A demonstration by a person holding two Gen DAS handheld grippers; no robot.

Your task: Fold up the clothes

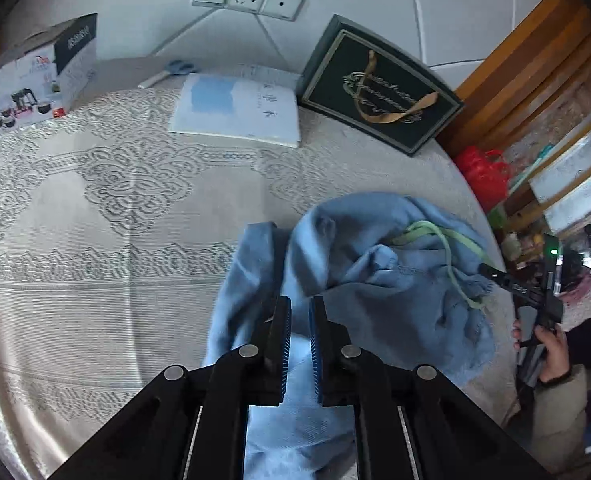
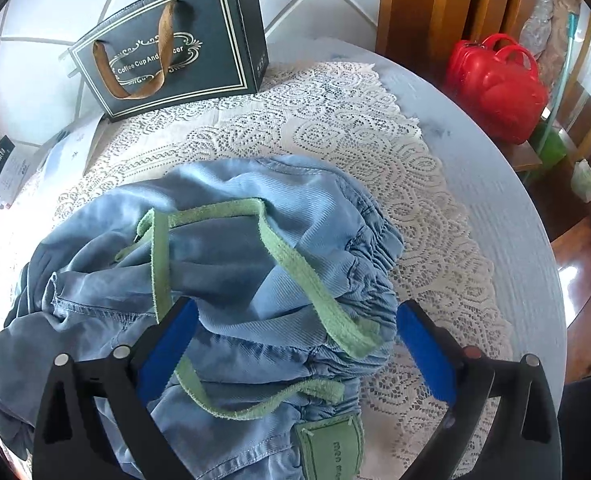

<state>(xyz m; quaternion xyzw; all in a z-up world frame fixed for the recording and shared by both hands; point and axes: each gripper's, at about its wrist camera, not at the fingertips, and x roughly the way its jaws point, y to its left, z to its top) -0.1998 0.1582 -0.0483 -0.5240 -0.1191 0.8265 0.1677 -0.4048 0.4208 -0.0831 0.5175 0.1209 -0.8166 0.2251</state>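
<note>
A crumpled light-blue pair of trousers (image 1: 375,272) with a green drawstring (image 2: 295,272) lies on the round, lace-covered table (image 1: 95,200). My left gripper (image 1: 299,320) is shut on a fold of the blue cloth at the garment's left side; fabric fills the narrow gap between its pads. My right gripper (image 2: 295,308) stands wide open just above the gathered elastic waistband (image 2: 371,256), one finger on each side of the bunched cloth (image 2: 231,264). A green label patch (image 2: 331,448) sits under it. In the left wrist view a hand holds the right gripper (image 1: 535,292) at the table's right edge.
A dark gift bag (image 1: 379,88) stands against the tiled wall at the back. Beside it lie a booklet (image 1: 235,106), scissors (image 1: 171,70) and a printed box (image 1: 35,76). A red bag (image 2: 499,88) sits on wooden furniture beyond the table's right edge (image 2: 515,220).
</note>
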